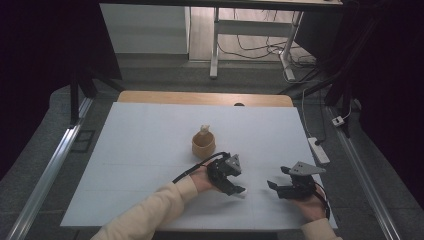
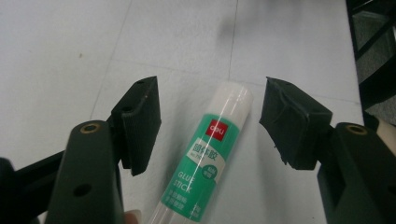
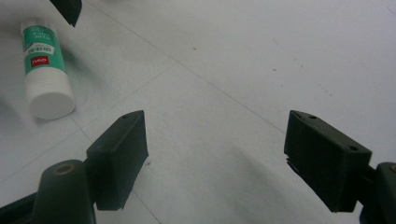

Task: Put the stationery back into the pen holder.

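Setting: we log this as a lab or office workroom. Evidence: white-covered table (image 1: 150,150), metal floor rails (image 1: 50,165), desk frame (image 1: 216,45) behind, loose cables (image 1: 255,50), power strip (image 1: 319,150), grey carpet.

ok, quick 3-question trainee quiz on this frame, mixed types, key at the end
1. True or false: the left gripper has its jaws clamped on the glue stick.
2. What lies on the white mat beyond the left gripper, toward the far edge?
A. a wooden cup with a pale object in it
B. a pair of scissors
C. a roll of tape
3. In a few words: what is between the right gripper's jaws?

Key
1. False: the jaws stand open either side of the stick, not touching it.
2. A
3. Nothing, just bare mat; jaws open.
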A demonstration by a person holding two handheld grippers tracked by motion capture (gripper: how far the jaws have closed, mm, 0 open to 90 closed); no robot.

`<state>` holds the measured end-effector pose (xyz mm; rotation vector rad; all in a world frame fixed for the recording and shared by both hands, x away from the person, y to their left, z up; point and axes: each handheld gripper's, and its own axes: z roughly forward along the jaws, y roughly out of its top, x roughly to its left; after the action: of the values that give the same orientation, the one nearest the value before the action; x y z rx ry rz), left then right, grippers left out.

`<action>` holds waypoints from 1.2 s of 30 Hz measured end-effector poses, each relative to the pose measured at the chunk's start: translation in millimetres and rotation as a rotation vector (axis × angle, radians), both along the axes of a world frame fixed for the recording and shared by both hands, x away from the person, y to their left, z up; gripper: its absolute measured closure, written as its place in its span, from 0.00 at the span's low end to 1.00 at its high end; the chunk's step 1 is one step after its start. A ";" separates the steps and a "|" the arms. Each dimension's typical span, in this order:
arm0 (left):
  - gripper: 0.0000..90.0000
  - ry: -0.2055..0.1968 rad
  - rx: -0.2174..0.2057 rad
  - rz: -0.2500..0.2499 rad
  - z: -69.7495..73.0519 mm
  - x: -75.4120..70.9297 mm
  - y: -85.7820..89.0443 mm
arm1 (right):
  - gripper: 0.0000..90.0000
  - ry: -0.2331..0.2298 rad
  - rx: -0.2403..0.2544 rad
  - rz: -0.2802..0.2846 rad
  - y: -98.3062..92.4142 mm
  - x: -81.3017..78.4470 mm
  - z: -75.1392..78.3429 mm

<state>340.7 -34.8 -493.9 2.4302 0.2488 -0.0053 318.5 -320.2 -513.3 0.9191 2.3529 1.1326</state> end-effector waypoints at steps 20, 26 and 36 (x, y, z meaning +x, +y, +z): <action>0.47 -0.055 0.134 -0.095 -19.9 -12.0 -22.5 | 0.23 0.003 -0.002 0.001 0.6 0.2 -0.6; 0.67 -0.060 0.148 -0.105 -18.3 -11.5 -23.2 | 0.23 0.002 0.001 0.003 0.7 0.2 -0.6; 0.71 -0.084 0.147 -0.105 -17.3 -13.1 -21.9 | 0.23 -0.002 0.003 0.000 0.0 -0.3 -0.4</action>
<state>327.6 -56.7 -511.2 2.5803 0.0857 0.0709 318.2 -320.2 -513.6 0.9183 2.3501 1.1367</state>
